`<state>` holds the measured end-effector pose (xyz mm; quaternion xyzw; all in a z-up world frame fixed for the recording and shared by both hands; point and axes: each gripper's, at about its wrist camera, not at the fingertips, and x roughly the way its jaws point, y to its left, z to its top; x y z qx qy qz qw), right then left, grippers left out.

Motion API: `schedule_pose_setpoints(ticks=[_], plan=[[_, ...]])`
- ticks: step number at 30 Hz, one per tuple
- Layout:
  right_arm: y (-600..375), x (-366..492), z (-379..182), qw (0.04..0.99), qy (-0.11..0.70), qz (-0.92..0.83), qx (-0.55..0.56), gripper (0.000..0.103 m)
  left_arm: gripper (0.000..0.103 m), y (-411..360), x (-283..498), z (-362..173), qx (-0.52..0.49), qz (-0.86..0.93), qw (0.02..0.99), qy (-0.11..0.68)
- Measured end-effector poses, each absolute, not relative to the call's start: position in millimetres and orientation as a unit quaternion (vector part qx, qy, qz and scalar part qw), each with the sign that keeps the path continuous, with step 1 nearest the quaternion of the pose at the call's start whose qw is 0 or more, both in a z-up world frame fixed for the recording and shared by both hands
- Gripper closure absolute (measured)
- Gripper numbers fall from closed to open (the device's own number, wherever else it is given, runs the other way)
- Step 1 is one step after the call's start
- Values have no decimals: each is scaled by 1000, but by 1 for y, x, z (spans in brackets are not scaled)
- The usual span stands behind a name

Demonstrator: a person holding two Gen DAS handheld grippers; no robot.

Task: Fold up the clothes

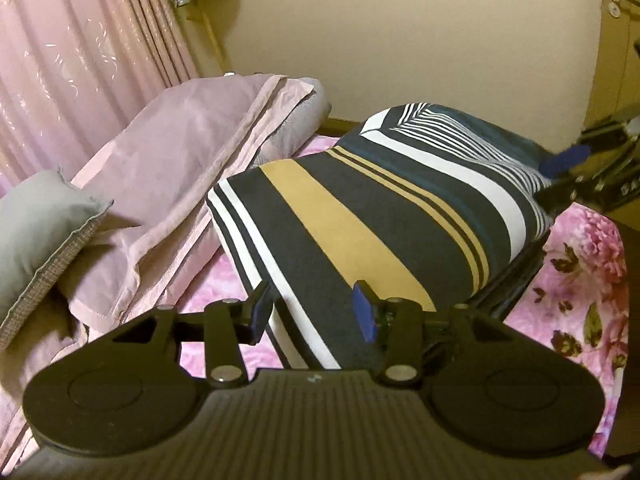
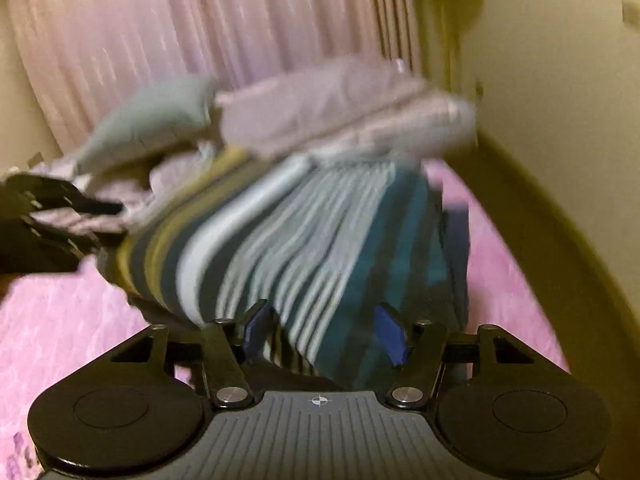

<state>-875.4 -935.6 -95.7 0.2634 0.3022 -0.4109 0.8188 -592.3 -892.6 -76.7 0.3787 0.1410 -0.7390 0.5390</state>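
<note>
While folded into a thick block, the striped garment (image 1: 384, 216) lies on the pink floral bedspread (image 1: 580, 280), its dark, mustard and white bands running away from the left gripper (image 1: 314, 312). That gripper sits at the garment's near end, blue-padded fingers (image 1: 366, 312) spread apart, with the cloth edge between them but not pinched. At the opposite end, the right gripper (image 2: 324, 330) is likewise parted, teal and white stripes lying between its pads. Whether either pad touches fabric is unclear. The right wrist view is smeared by motion blur, so stripe edges and folds are hard to read. Beyond the garment: a mauve folded quilt (image 1: 180, 168), a grey pillow (image 1: 36, 224), a pink curtain (image 1: 80, 60). The garment's underside is hidden.
</note>
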Motion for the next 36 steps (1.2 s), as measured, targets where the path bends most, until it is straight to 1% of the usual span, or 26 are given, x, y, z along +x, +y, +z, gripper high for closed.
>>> schedule_pose_setpoints(ticks=[3,5,6,7,8,10,11,12,13,15,18,21,25,31,36], plan=[[-928,-882,-84,823,288,-415,259,41,64,-881,-591,-68,376,-732,550,140],[-920,-885,-77,825,281,-420,254,41,59,-872,-588,-64,371,-726,559,153],[-914,-887,-75,824,278,-424,252,41,54,-864,-588,-63,367,-721,566,160],[-909,-888,-73,823,276,-429,251,38,48,-856,-588,-62,363,-716,572,168],[-902,-890,-72,819,275,-433,256,24,44,-849,-588,-61,359,-711,579,175],[-887,-892,-72,809,272,-448,265,6,32,-830,-589,-62,349,-700,594,187],[-879,-894,-72,804,271,-456,269,6,28,-819,-590,-63,342,-692,606,192],[-868,-895,-73,798,273,-461,276,6,21,-807,-591,-65,335,-685,616,199],[-857,-896,-74,792,274,-466,283,6,16,-799,-592,-66,328,-680,622,208],[-837,-896,-74,780,276,-476,297,5,13,-778,-593,-68,311,-674,629,232],[-803,-897,-69,758,267,-505,316,5,13,-746,-593,-68,284,-669,634,264],[-765,-898,-61,729,253,-539,337,1,13,-714,-589,-62,253,-664,640,294],[-715,-897,-51,699,233,-569,365,1,13,-668,-586,-46,243,-684,632,271],[-661,-881,-37,694,223,-582,360,1,13,-617,-587,-31,275,-696,626,219],[-636,-870,-27,693,223,-583,361,1,9,-585,-582,-21,259,-695,628,235]])
